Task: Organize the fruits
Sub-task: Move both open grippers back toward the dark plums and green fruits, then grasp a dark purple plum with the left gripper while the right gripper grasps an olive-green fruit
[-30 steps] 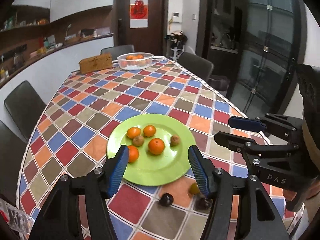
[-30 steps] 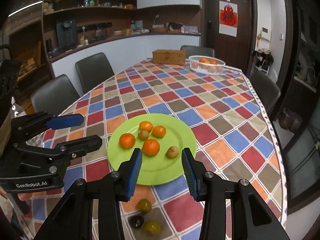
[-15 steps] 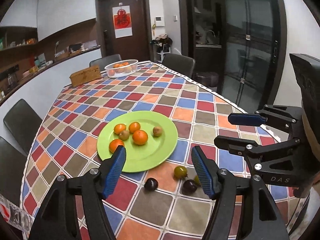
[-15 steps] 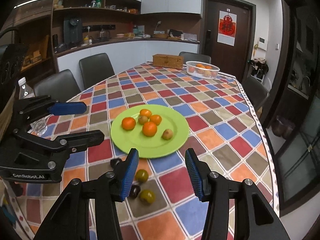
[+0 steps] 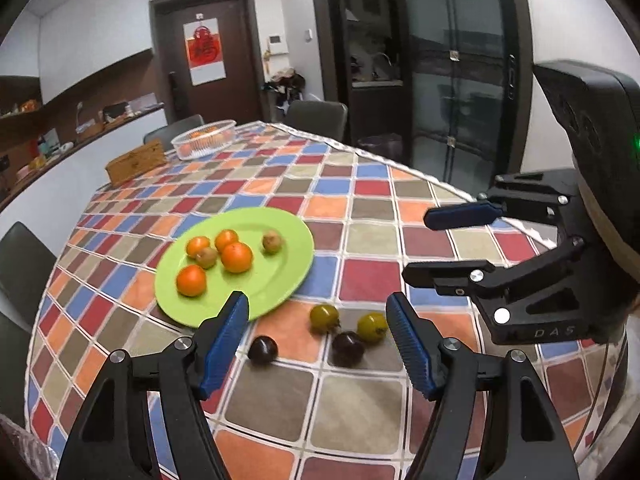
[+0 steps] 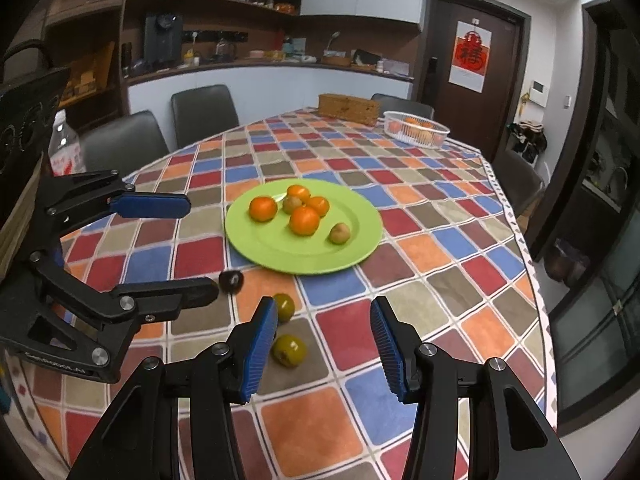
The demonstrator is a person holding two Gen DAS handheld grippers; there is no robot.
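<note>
Both grippers, left (image 5: 316, 312) and right (image 6: 324, 318), hover with jaws released, nothing grasped. Loose fruits (image 5: 347, 348) lie near the worktop's near edge beside the green plate (image 5: 276, 276). One fruit should be straddled squarely, squeezed gently.

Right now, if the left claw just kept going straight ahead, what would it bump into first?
Probably one of the two dark plums: the left claw points down at the dark plum and the second dark plum lying on the tablecloth between its open fingers. Depth is unclear, so which one comes first is a guess.
</note>
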